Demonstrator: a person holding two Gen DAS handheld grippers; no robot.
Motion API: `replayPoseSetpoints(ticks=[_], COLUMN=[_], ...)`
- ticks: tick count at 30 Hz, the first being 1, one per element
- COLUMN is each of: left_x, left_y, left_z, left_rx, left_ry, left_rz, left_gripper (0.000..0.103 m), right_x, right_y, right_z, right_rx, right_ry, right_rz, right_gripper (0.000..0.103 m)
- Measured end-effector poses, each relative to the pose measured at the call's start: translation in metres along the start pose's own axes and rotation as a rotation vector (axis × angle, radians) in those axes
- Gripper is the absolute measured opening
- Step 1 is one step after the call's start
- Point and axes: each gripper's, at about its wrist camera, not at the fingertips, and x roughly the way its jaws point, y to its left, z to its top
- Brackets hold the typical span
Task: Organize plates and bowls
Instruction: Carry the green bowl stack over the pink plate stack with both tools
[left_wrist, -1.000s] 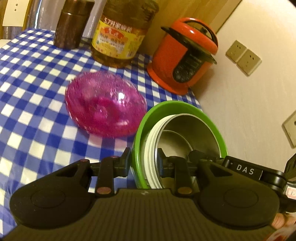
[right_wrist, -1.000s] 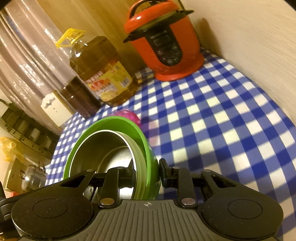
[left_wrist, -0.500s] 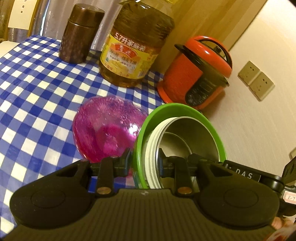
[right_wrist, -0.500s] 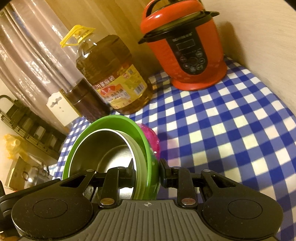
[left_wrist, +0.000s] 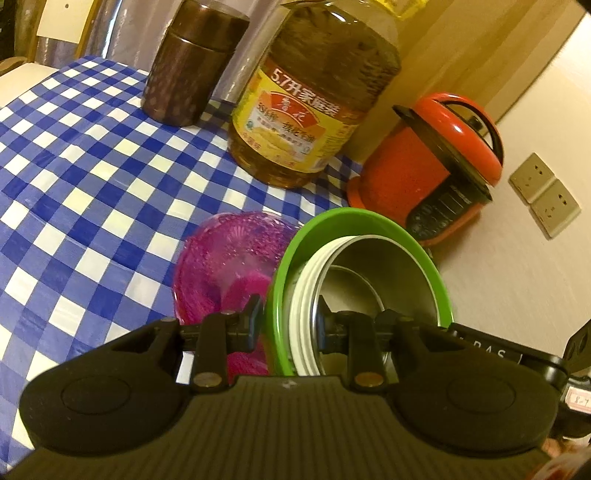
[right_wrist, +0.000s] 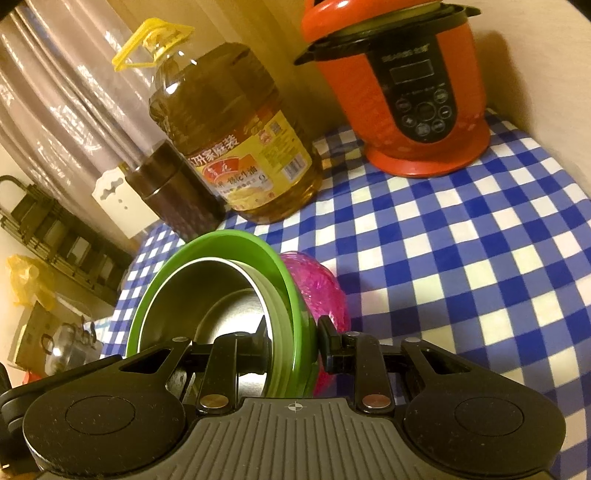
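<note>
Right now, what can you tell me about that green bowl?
The green bowl has a bright green plastic-looking rim and a shiny metal lining, with pale ribbed rings between. It is held up, tilted, pinched at opposite rim edges by the left claw and right claw, with the pink bowl just beyond it.

Green bowl (left_wrist: 369, 221), magenta bowl (left_wrist: 229, 258), blue-and-white checked tablecloth (left_wrist: 92, 184), red cooker (left_wrist: 424, 166)

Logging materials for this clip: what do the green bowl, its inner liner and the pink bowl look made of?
Green bowl: likely plastic; opaque, even colour, soft sheen on its rim. Liner: apparently brushed steel; dull grey with blurred reflections, edged by a ribbed whitish ring that may be plastic. Pink bowl: translucent, textured and glinting, so plastic or pressed glass; the look leaves it open.
</note>
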Motion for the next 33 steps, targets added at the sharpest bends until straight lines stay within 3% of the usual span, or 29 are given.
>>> replayPoseSetpoints(ticks=[33], left_x=[0.050], left_y=[0.029], left_z=[0.025], left_rx=[-0.059], left_ry=[0.041], left_rz=[0.070], left_gripper=[0.025], right_x=[0.075], right_y=[-0.006], right_z=[0.018], right_rx=[0.039], right_ry=[0.104], right_rz=[-0.012], right_gripper=[0.026])
